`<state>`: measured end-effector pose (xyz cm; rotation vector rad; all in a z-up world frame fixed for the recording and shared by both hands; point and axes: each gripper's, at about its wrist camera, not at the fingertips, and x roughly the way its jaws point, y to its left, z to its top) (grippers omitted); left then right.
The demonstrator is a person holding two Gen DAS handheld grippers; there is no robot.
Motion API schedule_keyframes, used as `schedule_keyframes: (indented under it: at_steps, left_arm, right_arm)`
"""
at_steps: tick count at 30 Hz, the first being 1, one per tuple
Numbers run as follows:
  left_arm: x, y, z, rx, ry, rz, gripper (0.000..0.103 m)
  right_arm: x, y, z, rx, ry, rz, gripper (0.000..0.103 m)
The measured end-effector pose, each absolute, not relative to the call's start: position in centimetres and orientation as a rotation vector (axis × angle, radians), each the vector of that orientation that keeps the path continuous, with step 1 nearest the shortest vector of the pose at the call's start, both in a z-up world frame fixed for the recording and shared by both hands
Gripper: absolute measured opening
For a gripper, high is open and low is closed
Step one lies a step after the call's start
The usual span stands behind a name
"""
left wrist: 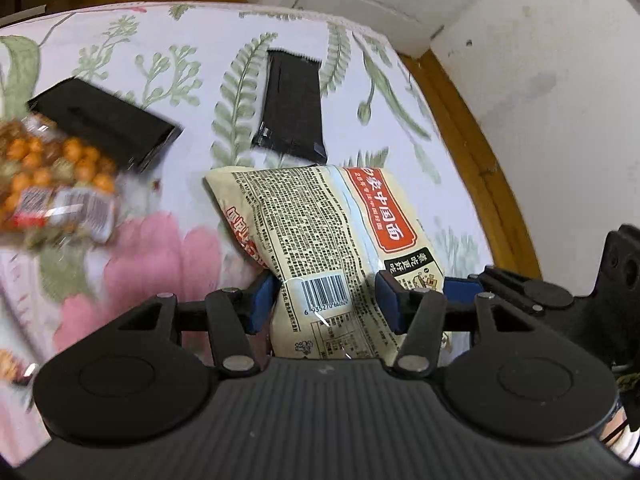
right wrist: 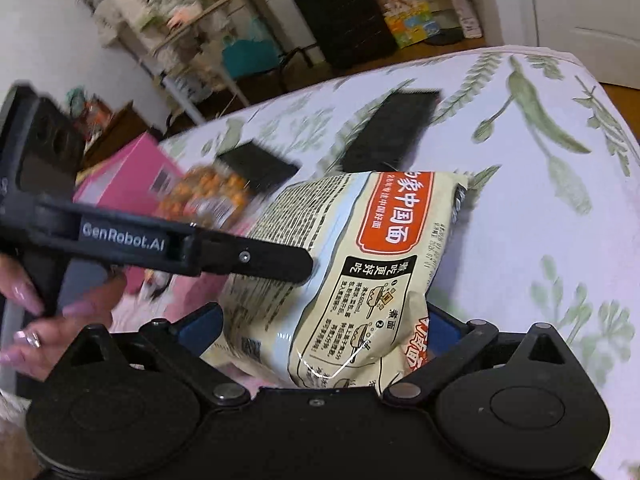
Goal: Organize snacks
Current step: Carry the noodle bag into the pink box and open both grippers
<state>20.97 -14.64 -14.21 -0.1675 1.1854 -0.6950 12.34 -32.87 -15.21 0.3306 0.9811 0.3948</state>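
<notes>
A cream noodle packet (left wrist: 320, 220) with a red label lies tilted over the flowered cloth (left wrist: 160, 60). My left gripper (left wrist: 324, 300) is shut on its barcode end, and the blue pads crumple the wrapper between them. From the left, one of its black fingers (right wrist: 256, 258) reaches onto the noodle packet (right wrist: 360, 264) in the right wrist view. My right gripper (right wrist: 320, 320) stands open at its widest. The packet's near end sits between its pads, and I see no pinch. A hand (right wrist: 40, 312) holds the left gripper's handle.
On the cloth lie a black flat packet (left wrist: 294, 108), a black box (left wrist: 108, 124) and an orange snack bag (left wrist: 52, 184). A pink box (right wrist: 128, 176) stands at the left. The table's curved wooden edge (left wrist: 472, 152) runs close to a white wall.
</notes>
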Motion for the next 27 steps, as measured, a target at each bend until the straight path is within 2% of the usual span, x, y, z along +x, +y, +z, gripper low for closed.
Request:
schedule_keyframes:
  at_steps: [8,17,27]
  left_arm:
    - [16.6,-11.0,-11.0,-0.078,1.195,-0.676,0.052]
    - [12.9,-5.4,-5.4,-0.037,1.122,-0.662,0.052]
    - [11.7,5.1,0.1,-0.053,1.027,-0.535,0.053]
  right_arm:
    - [8.9,-29.0,-12.5,0.305,0.975,0.448,0.103]
    - [7.0,-24.4,-7.6,0.238,0.911,0.538,0.102]
    - [9.1,-16.8,-2.6,0.151,0.832,0.717,0.079]
